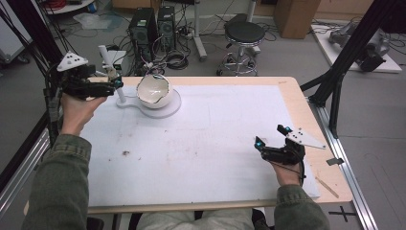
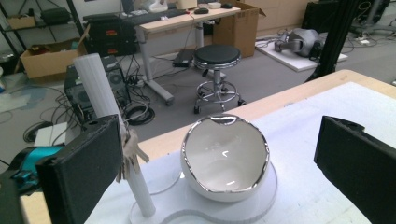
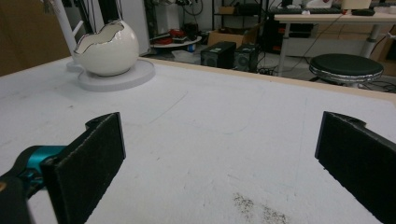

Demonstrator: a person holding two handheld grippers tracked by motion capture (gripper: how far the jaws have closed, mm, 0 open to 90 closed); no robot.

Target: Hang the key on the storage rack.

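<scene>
Worktop (image 1: 201, 143), white sheet over a pale wooden board: largest item, bare apart from some dark specks.

At its far left corner sits a flat white round base plate (image 1: 168, 109). It carries a glossy white egg-shaped ceramic bowl with a jagged silver rim (image 1: 154, 92) and, just beside it, a slender white ribbed upright post (image 2: 105, 112) with a small bunch of pale keys or tags (image 2: 130, 156) hanging against it; I cannot tell which.

Left tongs (image 1: 115, 81): raised beside the post, jaws spread wide, holding nothing. In the left gripper view the post stands just inside the left jaw, the bowl between the jaws farther off.

Right tongs (image 1: 273, 136): low over the near right of the worktop, jaws wide apart, empty, well apart from the bowl.

Risks, my judgement: the left jaw sits close to the post, so closing or swinging inward could knock it over or drag the plate. The glazed bowl looks slippery and could slide out of a pinch.
</scene>
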